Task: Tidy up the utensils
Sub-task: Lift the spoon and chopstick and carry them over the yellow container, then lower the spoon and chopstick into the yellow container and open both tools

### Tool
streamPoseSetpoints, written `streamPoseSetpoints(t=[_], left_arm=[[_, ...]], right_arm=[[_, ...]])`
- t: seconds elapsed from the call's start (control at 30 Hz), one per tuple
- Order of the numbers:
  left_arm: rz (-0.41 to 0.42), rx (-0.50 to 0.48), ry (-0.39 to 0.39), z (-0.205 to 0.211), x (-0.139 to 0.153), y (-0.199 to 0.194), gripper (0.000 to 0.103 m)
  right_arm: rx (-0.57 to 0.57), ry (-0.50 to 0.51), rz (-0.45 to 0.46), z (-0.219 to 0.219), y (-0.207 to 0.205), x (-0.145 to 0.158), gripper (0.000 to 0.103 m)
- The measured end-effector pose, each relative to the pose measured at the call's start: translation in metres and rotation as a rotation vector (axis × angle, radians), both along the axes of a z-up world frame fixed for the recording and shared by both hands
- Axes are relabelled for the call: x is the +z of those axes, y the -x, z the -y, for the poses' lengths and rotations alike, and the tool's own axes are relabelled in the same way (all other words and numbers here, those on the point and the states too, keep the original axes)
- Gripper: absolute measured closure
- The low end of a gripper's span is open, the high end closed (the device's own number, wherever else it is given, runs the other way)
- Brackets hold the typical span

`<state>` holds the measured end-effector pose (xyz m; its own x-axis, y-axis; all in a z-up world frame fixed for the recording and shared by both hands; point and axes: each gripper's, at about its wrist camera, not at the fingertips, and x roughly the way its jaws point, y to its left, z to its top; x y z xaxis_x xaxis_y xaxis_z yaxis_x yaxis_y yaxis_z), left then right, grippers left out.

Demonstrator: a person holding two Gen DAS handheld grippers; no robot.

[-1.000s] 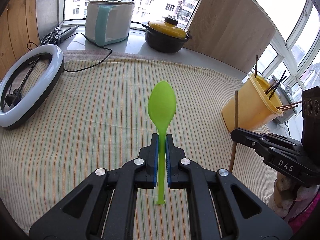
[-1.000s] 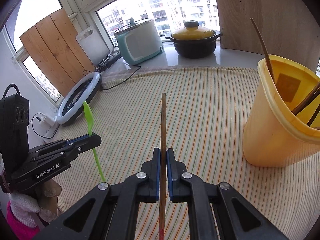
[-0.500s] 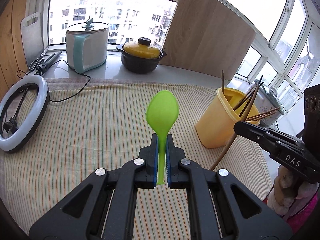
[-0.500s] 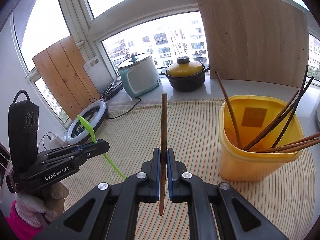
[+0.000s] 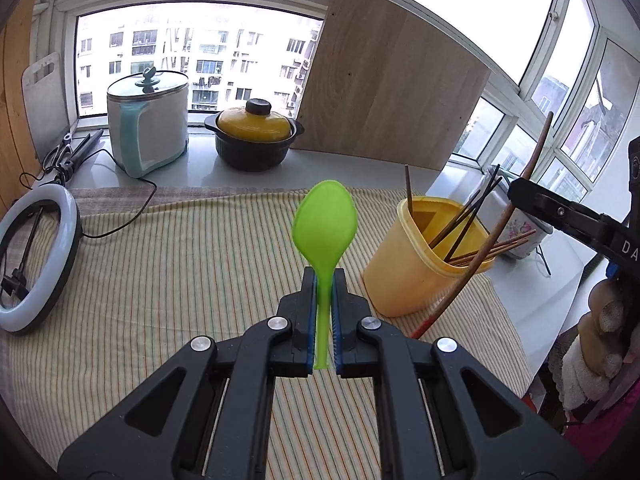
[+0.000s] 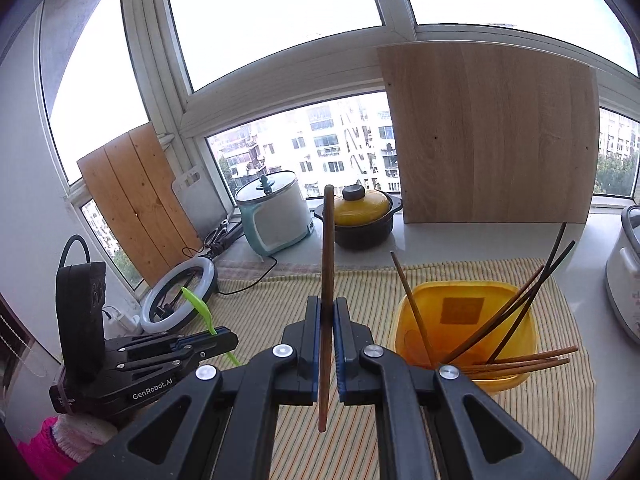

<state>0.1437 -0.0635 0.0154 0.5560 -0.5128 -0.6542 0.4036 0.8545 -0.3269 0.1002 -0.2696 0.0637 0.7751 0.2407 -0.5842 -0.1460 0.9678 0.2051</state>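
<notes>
While both tongs carry loads above cloth: left gripper clamped on spoon, right gripper clamped on chopstick. Tub just right. Risk: chopstick fouls leaning sticks, tips tub; thin handle may slip.

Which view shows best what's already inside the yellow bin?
The right wrist view: it looks down into the yellow bin, showing its floor and several chopsticks leaning inside. The left wrist view shows the bin from the side, only sticks poking out.
</notes>
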Motion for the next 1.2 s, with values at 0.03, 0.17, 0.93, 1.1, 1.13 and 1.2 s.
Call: streamPoseSetpoints(t=[0.03,0.17,0.93,1.1,1.13,1.2], left_arm=[[0.005,-0.003,0.002,0.002,0.002,0.0,0.098],[0.025,-0.012,0.007,0.009,0.013,-0.003,0.098],[0.109,-0.075,0.055,0.06,0.062,-0.022,0.098],[0.127,-0.098,0.068,0.076,0.073,-0.026,0.098],[0.13,-0.102,0.07,0.079,0.075,-0.026,0.098],[0.131,-0.109,0.076,0.087,0.075,-0.029,0.098]], right_arm=[[-0.008,0.0,0.012,0.004,0.0,0.005,0.1],[-0.04,0.01,0.049,0.016,0.001,0.022,0.1],[-0.245,0.114,0.11,0.082,-0.003,0.037,0.1],[-0.267,0.135,0.083,0.092,-0.007,0.024,0.1],[-0.268,0.132,0.076,0.094,-0.007,0.021,0.1],[-0.27,0.126,0.064,0.097,-0.008,0.017,0.1]])
